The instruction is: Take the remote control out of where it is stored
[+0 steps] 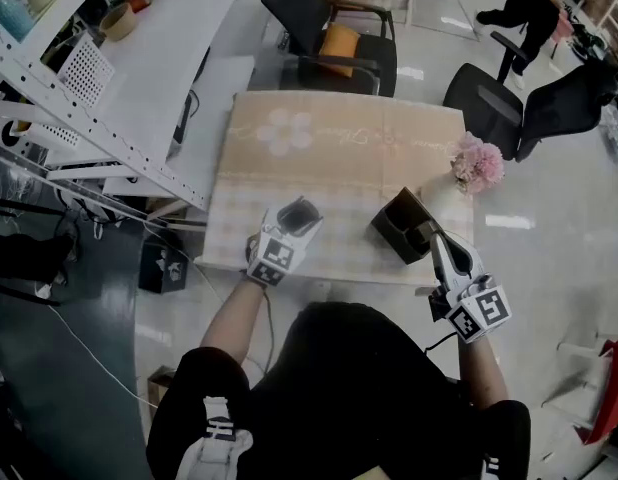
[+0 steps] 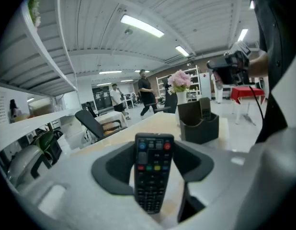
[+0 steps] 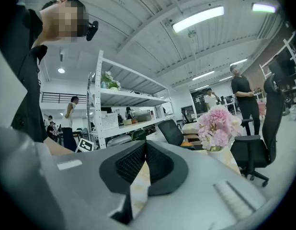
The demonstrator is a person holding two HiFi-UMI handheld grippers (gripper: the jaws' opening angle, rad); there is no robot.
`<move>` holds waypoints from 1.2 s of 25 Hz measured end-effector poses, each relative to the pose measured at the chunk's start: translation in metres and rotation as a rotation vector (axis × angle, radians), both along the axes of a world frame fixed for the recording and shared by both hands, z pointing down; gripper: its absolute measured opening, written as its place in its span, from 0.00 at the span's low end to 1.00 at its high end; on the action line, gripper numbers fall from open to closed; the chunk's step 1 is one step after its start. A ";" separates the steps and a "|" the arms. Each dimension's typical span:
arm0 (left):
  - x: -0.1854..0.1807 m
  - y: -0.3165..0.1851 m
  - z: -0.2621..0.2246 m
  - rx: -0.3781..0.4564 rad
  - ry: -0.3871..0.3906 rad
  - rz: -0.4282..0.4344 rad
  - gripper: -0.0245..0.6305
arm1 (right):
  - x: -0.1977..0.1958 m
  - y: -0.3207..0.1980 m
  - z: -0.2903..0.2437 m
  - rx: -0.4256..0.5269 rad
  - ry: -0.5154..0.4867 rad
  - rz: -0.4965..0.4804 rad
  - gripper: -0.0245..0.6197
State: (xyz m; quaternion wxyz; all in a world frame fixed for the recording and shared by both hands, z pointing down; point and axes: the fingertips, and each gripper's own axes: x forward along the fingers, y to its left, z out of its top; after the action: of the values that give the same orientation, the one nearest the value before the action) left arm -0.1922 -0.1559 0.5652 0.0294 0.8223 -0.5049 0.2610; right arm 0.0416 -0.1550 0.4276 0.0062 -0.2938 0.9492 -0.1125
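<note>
Remote control, slim black plastic [image 2: 154, 171], pinched in left claw [image 2: 153, 150]; risked slipping from thin edge grip; right claw [image 3: 145, 150] pressed together, empty

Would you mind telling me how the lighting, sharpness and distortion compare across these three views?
Head view: even light, slightly soft, bright glare patches on the floor. Left gripper view: strong fisheye with dark corners, the remote control sharp. Right gripper view: same fisheye, pink flowers fairly sharp, strip light blown out.
</note>
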 end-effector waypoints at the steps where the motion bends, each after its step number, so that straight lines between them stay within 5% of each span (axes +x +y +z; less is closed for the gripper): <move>1: 0.004 -0.002 0.004 -0.007 -0.011 0.025 0.41 | 0.002 0.000 0.000 0.000 0.006 0.009 0.05; 7: 0.034 -0.014 0.016 -0.040 -0.071 0.180 0.41 | 0.015 -0.001 0.002 -0.005 0.019 0.074 0.05; 30: 0.100 -0.033 0.084 -0.225 -0.145 0.533 0.41 | 0.041 -0.007 -0.001 -0.014 0.062 0.261 0.05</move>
State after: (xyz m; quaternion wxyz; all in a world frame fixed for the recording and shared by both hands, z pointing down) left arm -0.0918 -0.1894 0.6494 0.0146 0.8967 -0.2398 0.3718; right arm 0.0823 -0.1624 0.4266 -0.0107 -0.4184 0.9018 -0.1080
